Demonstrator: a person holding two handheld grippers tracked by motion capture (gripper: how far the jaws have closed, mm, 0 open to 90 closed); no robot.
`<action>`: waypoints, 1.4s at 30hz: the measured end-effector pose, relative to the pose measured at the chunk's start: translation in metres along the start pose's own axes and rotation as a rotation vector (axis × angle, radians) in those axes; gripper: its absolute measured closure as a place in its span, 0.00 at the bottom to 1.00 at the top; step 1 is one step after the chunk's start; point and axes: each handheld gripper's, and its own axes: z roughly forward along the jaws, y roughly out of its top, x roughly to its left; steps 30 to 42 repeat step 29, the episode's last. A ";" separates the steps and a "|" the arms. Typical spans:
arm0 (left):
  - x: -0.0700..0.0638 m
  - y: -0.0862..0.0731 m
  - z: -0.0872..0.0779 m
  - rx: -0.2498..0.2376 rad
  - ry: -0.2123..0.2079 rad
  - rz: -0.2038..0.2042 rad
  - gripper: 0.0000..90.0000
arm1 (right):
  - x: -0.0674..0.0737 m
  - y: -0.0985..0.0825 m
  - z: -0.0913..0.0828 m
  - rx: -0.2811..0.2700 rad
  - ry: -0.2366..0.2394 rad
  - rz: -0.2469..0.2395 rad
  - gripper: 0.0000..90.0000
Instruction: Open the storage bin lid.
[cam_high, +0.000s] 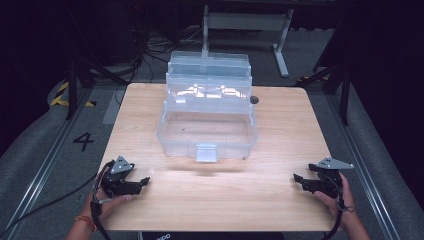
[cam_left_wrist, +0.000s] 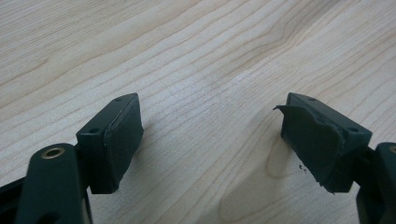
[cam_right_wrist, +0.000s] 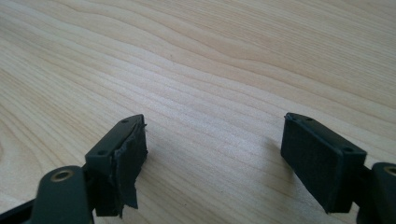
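Here is the clear plastic box (cam_high: 206, 117) in the middle of the desk (cam_high: 280, 150), well apart from both hands. It stands open, its stepped tiers rising toward the far edge, and its long axis runs side to side across the desk. The small latch flap (cam_high: 206, 152) on the front wall faces the person.

For writing, a "4" (cam_high: 83, 141) is marked on the grey floor to the left of the desk. At the desk's near edge some white lettering is cut off and I cannot read it.

The left gripper (cam_high: 145, 181) rests low at the near left corner, held in the left hand (cam_high: 107, 202). In the left gripper view its fingers (cam_left_wrist: 119, 140) stand wide with bare wood grain between them (the pad on the other finger looks torn at its edge).

The right gripper (cam_high: 296, 178) sits at the near right, in the right hand (cam_high: 340, 200). Its fingers (cam_right_wrist: 123, 158) are wide too and hold nothing.

A small dark round thing (cam_high: 254, 99) lies just beside the box's right side; I cannot tell what it is. The clear walls make the box's contents hard to judge.
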 end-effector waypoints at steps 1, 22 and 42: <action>0.000 0.000 0.000 0.000 0.000 0.000 0.24 | 0.000 0.000 0.000 0.000 0.000 0.000 0.25; 0.000 0.002 0.002 -0.002 0.002 -0.008 0.22 | 0.000 0.000 0.000 0.003 -0.008 0.004 0.24; 0.000 0.002 0.002 -0.003 0.010 -0.009 0.22 | 0.000 0.000 0.000 0.004 -0.012 0.009 0.22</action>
